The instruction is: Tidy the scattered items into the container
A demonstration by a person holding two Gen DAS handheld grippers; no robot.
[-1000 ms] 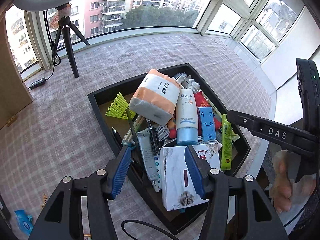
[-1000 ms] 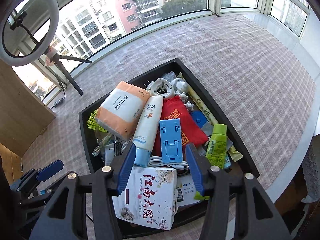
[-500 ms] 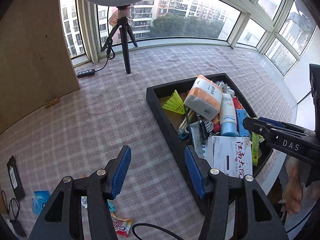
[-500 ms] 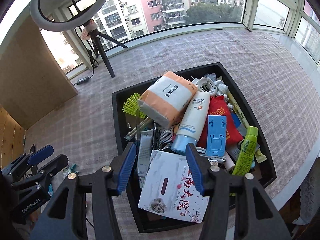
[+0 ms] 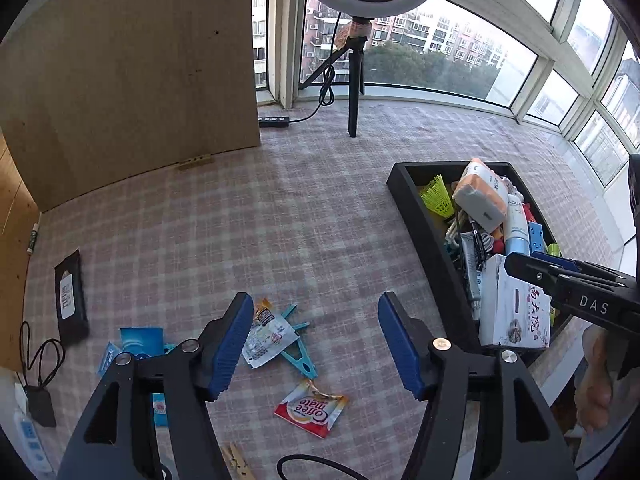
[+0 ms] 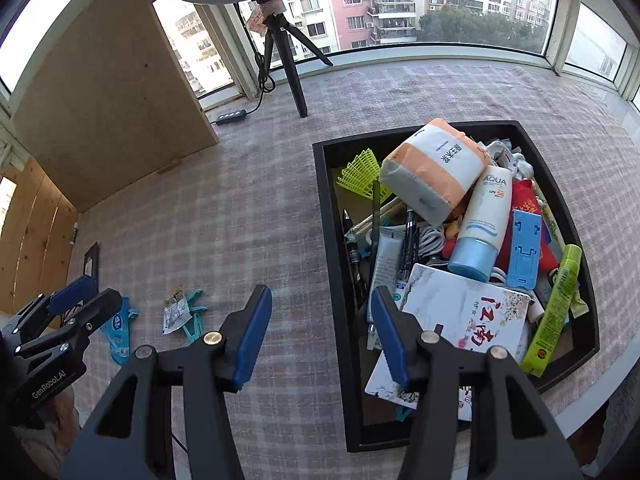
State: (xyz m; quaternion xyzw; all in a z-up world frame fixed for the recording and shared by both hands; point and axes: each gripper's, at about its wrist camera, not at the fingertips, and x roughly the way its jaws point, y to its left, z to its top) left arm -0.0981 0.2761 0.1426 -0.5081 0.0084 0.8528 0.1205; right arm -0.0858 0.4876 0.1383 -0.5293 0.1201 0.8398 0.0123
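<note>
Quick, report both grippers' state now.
Left gripper: jaws opening, nothing between them.
Right gripper: open, holding nothing.

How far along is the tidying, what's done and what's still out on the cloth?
Mostly done: the black tray is piled full. Nothing is in hand; the left gripper is opening, empty, above a white sachet. Still out: the teal clips, Coffee-mate packet, blue packets and black pack.

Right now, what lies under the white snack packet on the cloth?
A teal clip pokes out beneath the packet. How far the clip runs under it is hidden.
</note>
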